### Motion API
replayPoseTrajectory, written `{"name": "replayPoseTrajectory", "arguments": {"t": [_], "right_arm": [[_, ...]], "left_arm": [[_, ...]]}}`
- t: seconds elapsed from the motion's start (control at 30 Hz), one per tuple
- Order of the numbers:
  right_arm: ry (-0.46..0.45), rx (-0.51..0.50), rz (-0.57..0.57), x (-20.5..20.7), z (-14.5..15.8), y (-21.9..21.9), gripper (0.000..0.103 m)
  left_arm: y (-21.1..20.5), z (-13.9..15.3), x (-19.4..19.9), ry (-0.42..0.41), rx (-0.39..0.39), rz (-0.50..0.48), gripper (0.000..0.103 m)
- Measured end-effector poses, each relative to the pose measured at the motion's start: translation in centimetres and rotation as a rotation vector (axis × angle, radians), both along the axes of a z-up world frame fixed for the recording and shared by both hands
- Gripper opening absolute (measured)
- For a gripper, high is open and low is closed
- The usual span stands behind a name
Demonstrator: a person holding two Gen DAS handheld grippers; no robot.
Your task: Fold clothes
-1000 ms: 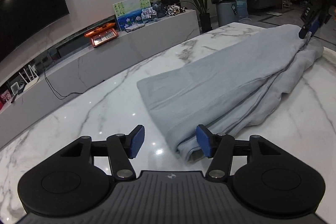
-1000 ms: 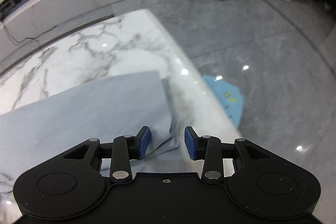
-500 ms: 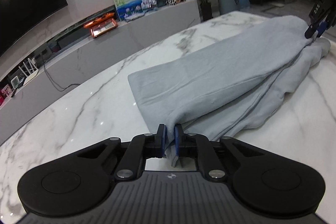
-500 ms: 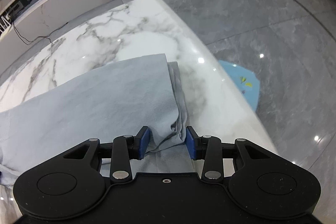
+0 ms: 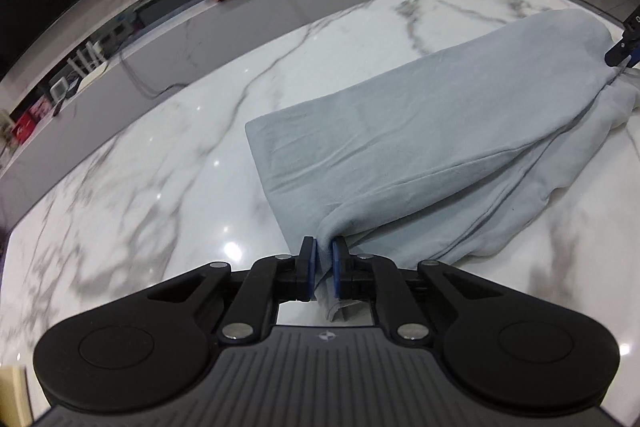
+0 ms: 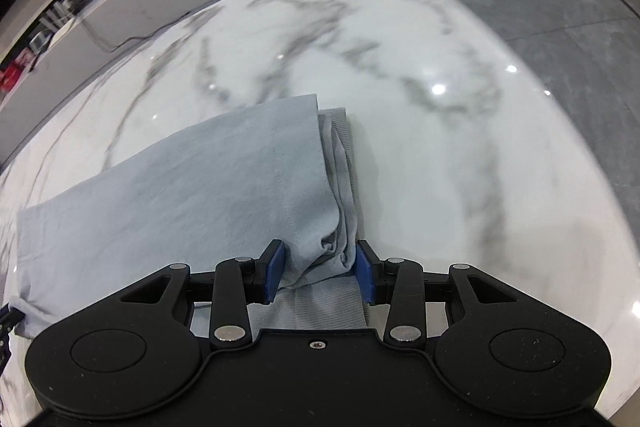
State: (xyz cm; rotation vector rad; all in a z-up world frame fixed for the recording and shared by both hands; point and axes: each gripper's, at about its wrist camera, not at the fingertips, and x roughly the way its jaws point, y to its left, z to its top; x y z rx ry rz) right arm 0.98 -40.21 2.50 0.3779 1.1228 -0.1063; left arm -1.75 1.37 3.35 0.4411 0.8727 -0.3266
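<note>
Grey garment (image 5: 420, 143) lies long across my marble table (image 5: 160, 187). My left claw (image 5: 323, 267) pinches its near corner at 6 o'clock; my right claw (image 6: 320, 269), half spread, brackets the bunched far end, so I judge both ends lift together.

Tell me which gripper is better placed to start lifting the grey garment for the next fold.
Left. The left gripper has its jaws pinched tight on a corner of the grey garment. The right gripper only straddles a thick bunch with its jaws wide apart.
</note>
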Motion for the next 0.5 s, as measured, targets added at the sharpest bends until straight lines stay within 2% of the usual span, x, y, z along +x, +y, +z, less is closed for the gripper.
{"name": "replayPoseTrajectory", "arguments": {"t": [0.13,0.3,0.4,0.5], "right_arm": [[-0.019,0.016,0.012,-1.8,0.0,2.1,0.038],[-0.049,0.088,0.033,-3.8,-0.1,4.2,0.038],[-0.087,0.109,0.067,-4.8,-0.3,5.6,0.038],[-0.105,0.124,0.075,-5.6,-0.4,6.0,0.038]], "left_arm": [[2.1,0.2,-1.5,0.022,0.01,0.023,0.007],[4.5,0.1,-2.4,0.024,0.033,0.077,0.007],[5.9,0.3,-2.8,0.026,0.029,0.121,0.007],[7.1,0.3,-3.2,0.024,-0.018,0.156,0.008]]}}
